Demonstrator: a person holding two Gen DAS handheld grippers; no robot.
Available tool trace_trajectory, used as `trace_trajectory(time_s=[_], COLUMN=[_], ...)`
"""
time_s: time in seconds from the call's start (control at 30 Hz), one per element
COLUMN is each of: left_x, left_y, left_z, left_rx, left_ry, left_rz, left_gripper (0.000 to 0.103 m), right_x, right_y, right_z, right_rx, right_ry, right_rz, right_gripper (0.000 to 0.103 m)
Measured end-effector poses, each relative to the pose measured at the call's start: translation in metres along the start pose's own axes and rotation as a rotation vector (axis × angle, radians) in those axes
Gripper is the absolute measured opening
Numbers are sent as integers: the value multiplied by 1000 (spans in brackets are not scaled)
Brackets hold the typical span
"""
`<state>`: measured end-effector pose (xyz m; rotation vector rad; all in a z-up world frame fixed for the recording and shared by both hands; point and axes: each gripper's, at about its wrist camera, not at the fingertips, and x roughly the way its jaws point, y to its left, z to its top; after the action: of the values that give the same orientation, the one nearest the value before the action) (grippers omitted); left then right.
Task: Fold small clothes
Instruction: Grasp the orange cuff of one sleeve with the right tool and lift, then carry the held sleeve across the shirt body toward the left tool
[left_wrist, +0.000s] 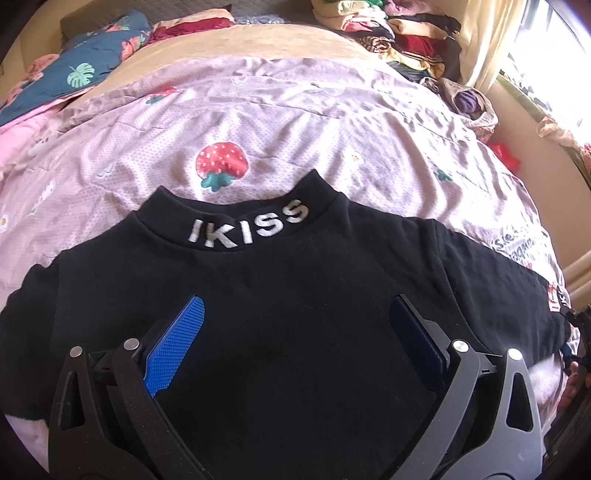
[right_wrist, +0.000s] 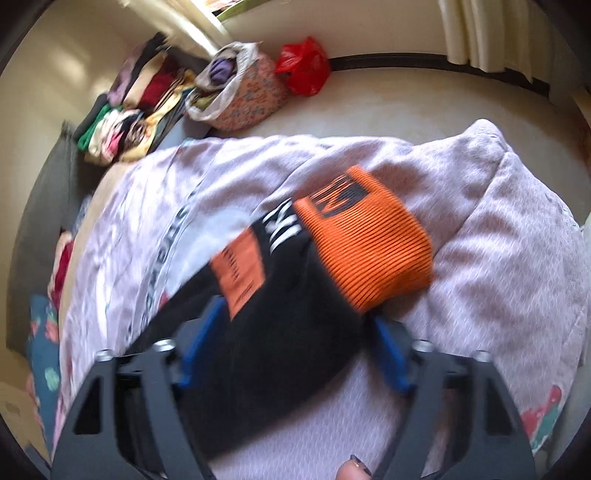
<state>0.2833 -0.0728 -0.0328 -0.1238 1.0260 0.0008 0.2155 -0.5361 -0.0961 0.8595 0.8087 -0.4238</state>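
At six o'clock in the left wrist view, we see the left gripper (left_wrist: 295, 332) with its blue-padded fingers (left_wrist: 177, 347) spread wide apart over the chest of a black sweatshirt (left_wrist: 295, 280), gripping nothing. The sweatshirt lies flat, front up, on a pink strawberry-print bedsheet (left_wrist: 280, 122), its collar at twelve o'clock from the gripper and stitched with white "IKISS" lettering (left_wrist: 247, 227). One sleeve runs off toward three o'clock.

In the blurred right wrist view, the right gripper (right_wrist: 291, 343) sits at six o'clock with its fingers on either side of that black sleeve (right_wrist: 280, 332); we cannot tell whether they press on it. The sleeve's ribbed orange cuff (right_wrist: 369, 243) lies at one o'clock, an orange label (right_wrist: 240, 273) at eleven.

Farther off, at ten o'clock, we see stacked folded clothes (right_wrist: 136, 110), then a floral bag (right_wrist: 243, 92) and a red plastic bag (right_wrist: 304, 66) near twelve.
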Motion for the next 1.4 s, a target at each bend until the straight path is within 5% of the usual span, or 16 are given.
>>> trace_trajectory(time_s=[0.1,0.17,0.4,0.83,1.4], left_x=[-7,-16,-51,-96,-119], left_y=[6,13,30,61,133], left_z=[2,5,10,9,-4], left_rx=[-1,-13,-57,-110,-245], left_ry=[-16,-33,-90,-138,-155], left_rz=[8,10,-17,-83,-234], left_gripper=[94,94,94,94,94], right_x=[-12,-25,-69,-138,-168], right_y=[2,8,45,137,239], right_z=[5,5,-1,-41,-137], right_rx=[-7,-35,-162,-416,-657], right_ry=[-43,-81,-161,-220,-159], right_rz=[61,104,267,424,550], right_gripper=[23,16,14,14,13])
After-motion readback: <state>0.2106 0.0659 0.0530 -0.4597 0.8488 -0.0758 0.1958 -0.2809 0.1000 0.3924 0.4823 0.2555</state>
